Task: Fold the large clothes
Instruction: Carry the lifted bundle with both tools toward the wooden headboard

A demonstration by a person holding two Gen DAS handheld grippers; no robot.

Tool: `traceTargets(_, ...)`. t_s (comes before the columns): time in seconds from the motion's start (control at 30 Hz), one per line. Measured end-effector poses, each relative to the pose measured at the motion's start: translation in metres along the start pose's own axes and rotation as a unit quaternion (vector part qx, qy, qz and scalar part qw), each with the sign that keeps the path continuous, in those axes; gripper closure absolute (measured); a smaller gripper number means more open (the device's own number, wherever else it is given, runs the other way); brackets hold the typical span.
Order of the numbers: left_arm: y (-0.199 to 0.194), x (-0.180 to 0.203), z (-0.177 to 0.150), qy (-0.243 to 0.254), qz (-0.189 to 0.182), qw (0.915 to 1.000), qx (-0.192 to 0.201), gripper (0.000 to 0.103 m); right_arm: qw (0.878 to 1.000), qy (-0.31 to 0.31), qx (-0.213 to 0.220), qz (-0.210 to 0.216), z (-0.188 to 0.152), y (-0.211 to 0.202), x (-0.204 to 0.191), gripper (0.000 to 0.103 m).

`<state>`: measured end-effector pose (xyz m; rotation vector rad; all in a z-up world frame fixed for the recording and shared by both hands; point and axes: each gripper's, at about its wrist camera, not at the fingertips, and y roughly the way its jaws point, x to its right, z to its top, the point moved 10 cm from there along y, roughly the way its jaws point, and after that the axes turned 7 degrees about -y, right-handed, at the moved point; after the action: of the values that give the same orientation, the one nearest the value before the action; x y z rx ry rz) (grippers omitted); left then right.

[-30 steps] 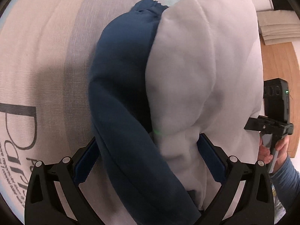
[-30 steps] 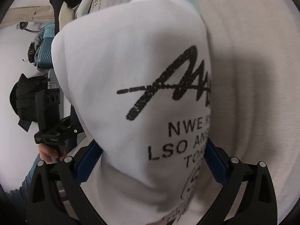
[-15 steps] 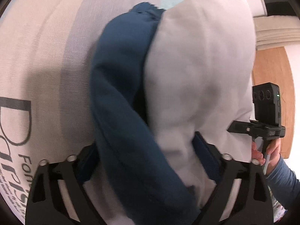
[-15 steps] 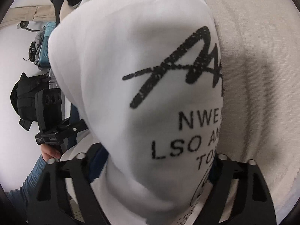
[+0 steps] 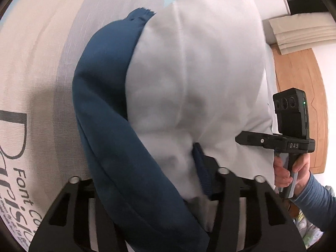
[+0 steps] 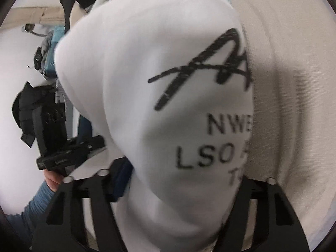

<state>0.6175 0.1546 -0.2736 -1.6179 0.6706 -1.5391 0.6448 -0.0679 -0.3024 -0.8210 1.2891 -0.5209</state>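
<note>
**Item:** one large garment [image 5: 195, 79], white body with a blue sleeve [image 5: 105, 109] and black print [image 6: 210, 113]. It hangs bunched over a pale cloth surface [image 5: 35, 48] that bears grey lettering at 8 o'clock in the left view.

**Progress (judged):** early to middle. The garment is gathered in a hanging bundle and is not laid flat. No finished flat fold shows. Left to do: lay it down, square the folds, smooth it, set it aside. Whether any fold already sits inside the bundle cannot be told.

**Left gripper** [image 5: 147, 180]: jaws have just been closing, with cloth between them. The blue sleeve and the white body both run down through the gap at 6 o'clock. One blue pad [image 5: 200, 168] presses into the white cloth; the other pad is hidden under the sleeve. Read as clamped on the garment.

**Garment from the left gripper:** rises from the jaws toward 12 o'clock and fills the middle of the view. Sleeve lies on the 9 o'clock side of the white body, touching it.

**Right gripper** [image 6: 180, 189]: jaws have just been closing, cloth between them. The white body drops through the gap at 6 o'clock, hiding the pads almost wholly. Read as gripping the garment.

**Garment from the right gripper:** rises toward 12 o'clock; print faces the camera at 3 to 4 o'clock.

**Cross-views:** each gripper shows in the other's view, held in a hand [image 5: 294, 168] just beside the bundle.
</note>
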Motion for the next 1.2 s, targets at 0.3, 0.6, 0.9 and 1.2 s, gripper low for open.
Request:
traceTargets(0.3,-0.010,0.033,-0.001,0.018,0.019,0.9996,0.014,0.075,0.998,-0.009,0.034,0.042,-0.007,-0.040,-0.007,0.071)
traceTargets(0.6,-0.017,0.081,-0.027,0.052,0.028,0.9981,0.019,0.076,0.997,-0.024,0.063,0.034,-0.024,-0.077,-0.011,0.072)
traceTargets(0.9,-0.026,0.152,-0.043,0.101,0.021,0.9945,0.022,0.076,0.994,-0.019,0.109,0.007,-0.049,-0.143,-0.011,0.072)
traceTargets(1.2,0.006,0.279,-0.063,0.164,0.031,0.9859,0.009,0.076,0.985,-0.009,0.168,-0.025,-0.100,-0.249,0.034,0.072)
